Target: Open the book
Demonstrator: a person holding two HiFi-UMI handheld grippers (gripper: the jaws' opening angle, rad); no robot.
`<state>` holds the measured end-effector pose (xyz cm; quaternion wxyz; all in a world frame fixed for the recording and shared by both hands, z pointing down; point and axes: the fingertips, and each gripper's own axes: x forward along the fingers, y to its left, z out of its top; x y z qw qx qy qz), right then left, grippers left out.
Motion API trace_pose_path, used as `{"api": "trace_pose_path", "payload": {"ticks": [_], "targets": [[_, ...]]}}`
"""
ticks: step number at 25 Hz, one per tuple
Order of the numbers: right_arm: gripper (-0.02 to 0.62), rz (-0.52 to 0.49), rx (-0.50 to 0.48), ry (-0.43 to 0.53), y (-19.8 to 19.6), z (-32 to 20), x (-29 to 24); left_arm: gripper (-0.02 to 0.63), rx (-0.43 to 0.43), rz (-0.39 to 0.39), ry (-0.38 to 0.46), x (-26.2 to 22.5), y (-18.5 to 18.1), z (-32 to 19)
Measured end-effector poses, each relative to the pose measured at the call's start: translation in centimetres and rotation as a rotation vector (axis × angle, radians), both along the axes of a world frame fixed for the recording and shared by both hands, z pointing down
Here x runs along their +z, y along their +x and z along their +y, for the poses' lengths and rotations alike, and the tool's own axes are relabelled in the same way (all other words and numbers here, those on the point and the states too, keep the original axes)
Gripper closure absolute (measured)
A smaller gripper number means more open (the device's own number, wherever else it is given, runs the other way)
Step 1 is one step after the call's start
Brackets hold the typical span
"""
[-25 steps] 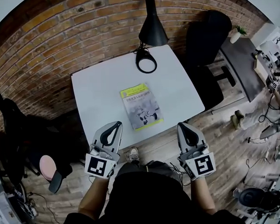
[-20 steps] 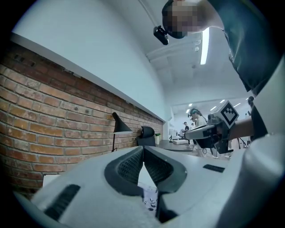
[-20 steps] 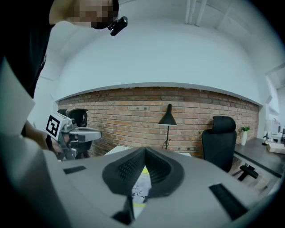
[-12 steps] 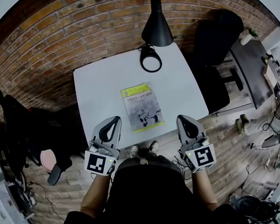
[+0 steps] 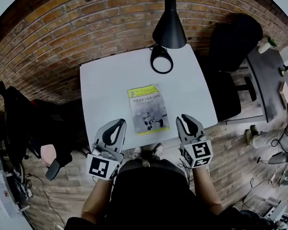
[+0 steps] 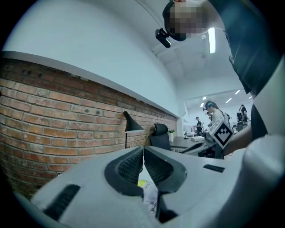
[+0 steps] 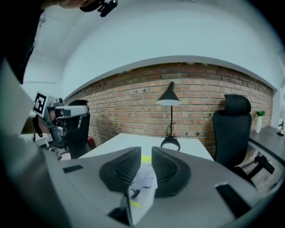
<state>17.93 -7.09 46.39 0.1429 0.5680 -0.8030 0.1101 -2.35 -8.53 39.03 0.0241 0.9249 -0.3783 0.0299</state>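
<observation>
Our right gripper [image 5: 182, 119] has sunk toward the table's [image 5: 105, 85] near edge, where the closed book [image 5: 147, 109] lies. Its jaws have just parted narrowly, empty, readying a grasp; our left gripper [image 5: 120, 122] stays pinched together.

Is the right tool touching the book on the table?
Apart. In the head view, a strip of bare table separates the right tool from the closed book. Its jaws have just been opening, with nothing between them.

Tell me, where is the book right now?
In the head view the book lies closed on the white table, about midway across and close to the near edge. The black lamp stands beyond it at the far edge.
</observation>
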Motion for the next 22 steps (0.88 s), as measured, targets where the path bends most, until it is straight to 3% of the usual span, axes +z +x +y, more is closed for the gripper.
{"api": "trace_pose_path", "payload": {"ticks": [3, 8, 15, 22], "targets": [[0.518, 0.01, -0.019, -0.07, -0.1, -0.9, 3.5, 0.577, -0.023, -0.021, -0.014, 0.6, -0.5, -0.1], [0.483, -0.129, 0.007, -0.214, 0.2, -2.4, 8.7, 0.577, -0.057, -0.043, -0.03, 1.0, -1.1, 0.1], [0.449, -0.165, 0.048, -0.4, 0.1, -4.1, 16.8, 0.577, -0.098, -0.071, -0.055, 1.7, -2.1, 0.9], [0.42, -0.151, 0.046, -0.493, -0.2, -4.7, 20.6, 0.577, -0.156, -0.089, -0.078, 2.1, -3.5, 1.9]]}}
